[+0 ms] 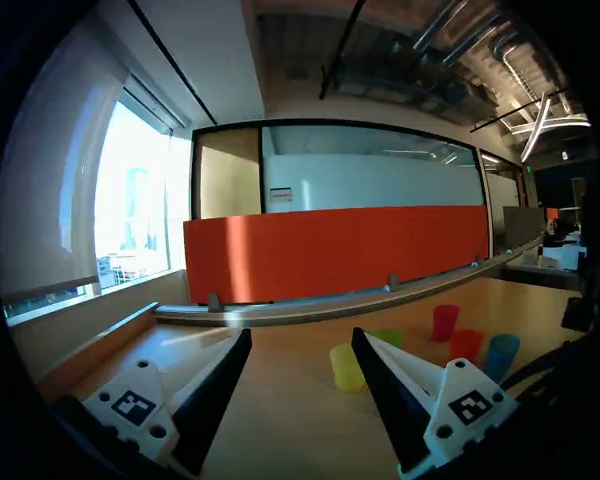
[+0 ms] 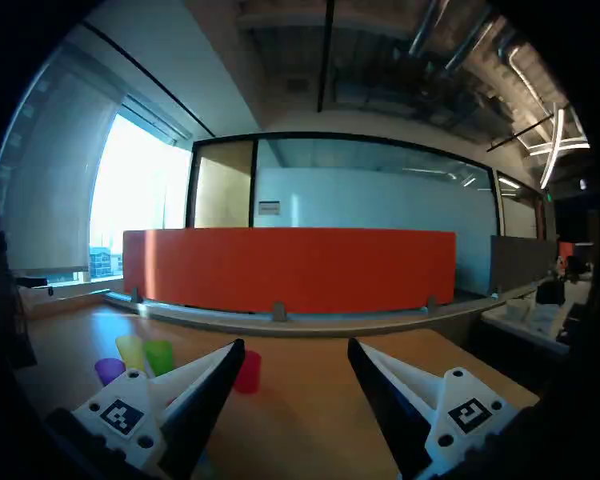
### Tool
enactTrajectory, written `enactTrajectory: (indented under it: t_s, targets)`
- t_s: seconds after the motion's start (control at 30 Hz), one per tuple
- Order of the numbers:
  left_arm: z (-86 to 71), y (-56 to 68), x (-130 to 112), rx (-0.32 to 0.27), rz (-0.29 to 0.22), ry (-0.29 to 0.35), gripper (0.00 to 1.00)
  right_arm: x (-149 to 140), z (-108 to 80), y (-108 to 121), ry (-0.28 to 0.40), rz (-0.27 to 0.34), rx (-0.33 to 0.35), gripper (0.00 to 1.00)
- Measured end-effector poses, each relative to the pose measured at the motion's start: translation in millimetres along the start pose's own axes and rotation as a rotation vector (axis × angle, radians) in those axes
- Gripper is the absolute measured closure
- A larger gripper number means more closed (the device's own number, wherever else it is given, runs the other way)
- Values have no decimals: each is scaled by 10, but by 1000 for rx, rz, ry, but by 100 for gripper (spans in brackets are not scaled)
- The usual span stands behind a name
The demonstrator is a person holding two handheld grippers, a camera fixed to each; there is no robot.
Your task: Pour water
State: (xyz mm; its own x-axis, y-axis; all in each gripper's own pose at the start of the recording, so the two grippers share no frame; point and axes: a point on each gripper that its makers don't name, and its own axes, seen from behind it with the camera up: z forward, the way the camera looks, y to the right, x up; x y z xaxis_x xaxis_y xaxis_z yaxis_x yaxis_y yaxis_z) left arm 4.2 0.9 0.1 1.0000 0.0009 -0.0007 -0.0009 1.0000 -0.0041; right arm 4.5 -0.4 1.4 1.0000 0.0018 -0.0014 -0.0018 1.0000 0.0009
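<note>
Several coloured plastic cups stand on a wooden desk. In the left gripper view a yellow cup (image 1: 346,366), a green cup (image 1: 390,337), a red cup (image 1: 445,322), an orange cup (image 1: 465,345) and a blue cup (image 1: 501,357) sit ahead and to the right of my left gripper (image 1: 300,346), which is open and holds nothing. In the right gripper view a purple cup (image 2: 109,370), a yellow cup (image 2: 130,350), a green cup (image 2: 159,357) and a red cup (image 2: 248,372) lie ahead and to the left of my open, unladen right gripper (image 2: 294,346).
An orange divider panel (image 1: 340,250) on a grey rail runs along the desk's far edge, with a glass-walled room behind it. A bright window (image 1: 132,208) is at the left. Further desks with dark items (image 2: 550,294) stand at the right.
</note>
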Motion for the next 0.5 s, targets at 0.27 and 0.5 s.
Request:
enactTrajectory:
  t_s: [0.27,0.5]
  targets:
    - [43,68,231,-45,29,3,7,244,61,-66,10,5,28,0]
    - [92,146,226,-103,56,-22,7,230,75,-147,-13,-20,67,0]
